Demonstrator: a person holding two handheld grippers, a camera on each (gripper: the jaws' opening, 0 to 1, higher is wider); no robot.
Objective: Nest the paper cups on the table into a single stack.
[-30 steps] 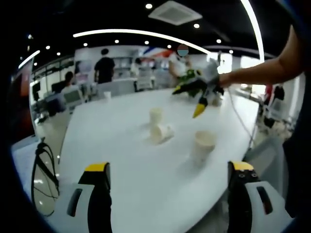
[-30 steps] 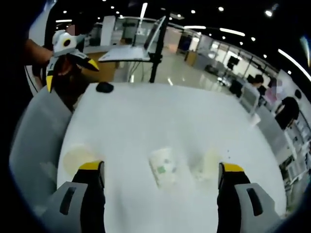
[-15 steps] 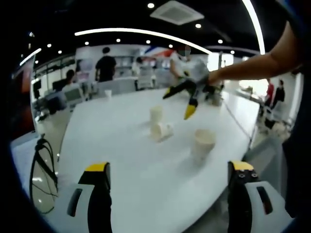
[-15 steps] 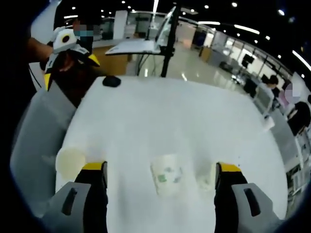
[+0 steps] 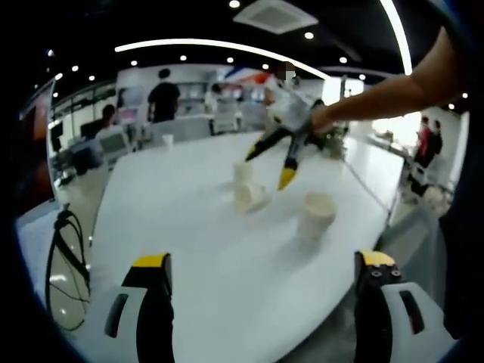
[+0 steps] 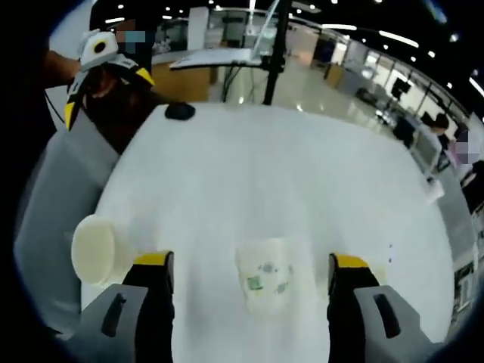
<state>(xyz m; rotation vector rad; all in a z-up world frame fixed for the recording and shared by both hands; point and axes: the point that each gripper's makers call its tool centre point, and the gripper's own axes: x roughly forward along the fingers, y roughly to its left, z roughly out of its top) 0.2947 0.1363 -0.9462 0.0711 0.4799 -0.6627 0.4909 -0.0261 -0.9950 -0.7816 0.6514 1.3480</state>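
Spreading wide across both views, the white table (image 5: 197, 227) carries three paper cups. Right gripper (image 6: 246, 265), jaws wide apart and empty, hangs over the tipped cup (image 6: 266, 274). Left gripper (image 5: 265, 272), likewise open and empty, sits well back from the upright cup (image 5: 318, 214). A third cup (image 5: 242, 172) stands behind the tipped one.

The table (image 6: 302, 174) ahead of the right gripper's jaws has a smooth white top with a soft sheen. Between those jaws lies a matt paper cup (image 6: 266, 274) with a small green print. Outside the left jaw, a plain cream cup (image 6: 94, 249) looks matt. The jaws look like grey plastic, yellow-tipped.
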